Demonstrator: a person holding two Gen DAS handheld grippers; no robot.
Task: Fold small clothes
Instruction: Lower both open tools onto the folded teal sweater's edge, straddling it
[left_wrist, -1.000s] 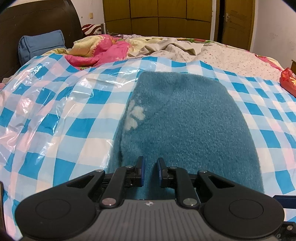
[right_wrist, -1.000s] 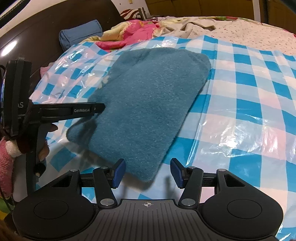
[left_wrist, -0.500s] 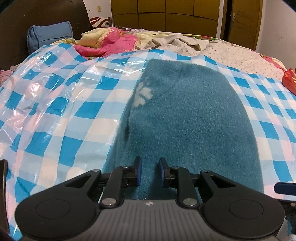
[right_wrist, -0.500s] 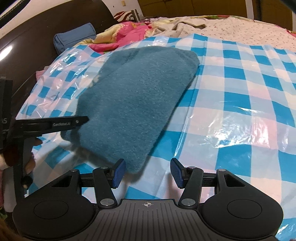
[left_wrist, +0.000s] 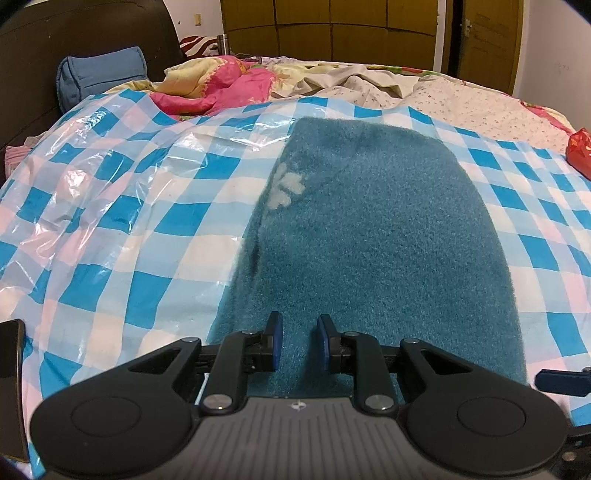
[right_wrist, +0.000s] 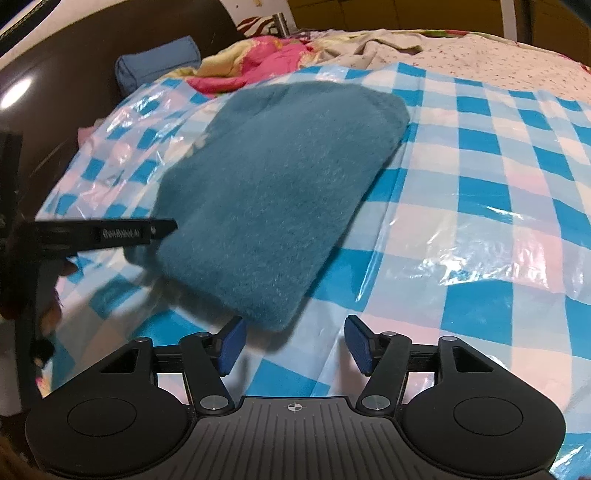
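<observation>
- The teal fleece garment (left_wrist: 369, 236) lies folded flat on the blue-and-white checked plastic sheet (left_wrist: 122, 229) that covers the bed, near its middle.
- A pale paw-shaped patch (left_wrist: 288, 186) shows at the garment's left edge.
- The left tongs (left_wrist: 298, 341) sit over the garment's near edge, their blue pads (left_wrist: 276, 339) a narrow gap apart with fleece filling that gap; whether they pinch it I cannot tell.
- The right tongs (right_wrist: 294, 345) are spread wide, empty, just short of the garment's near right corner (right_wrist: 273, 317).
- Beyond the garment lie a pink quilt (left_wrist: 221, 86) and a blue pillow (left_wrist: 99, 79).
</observation>
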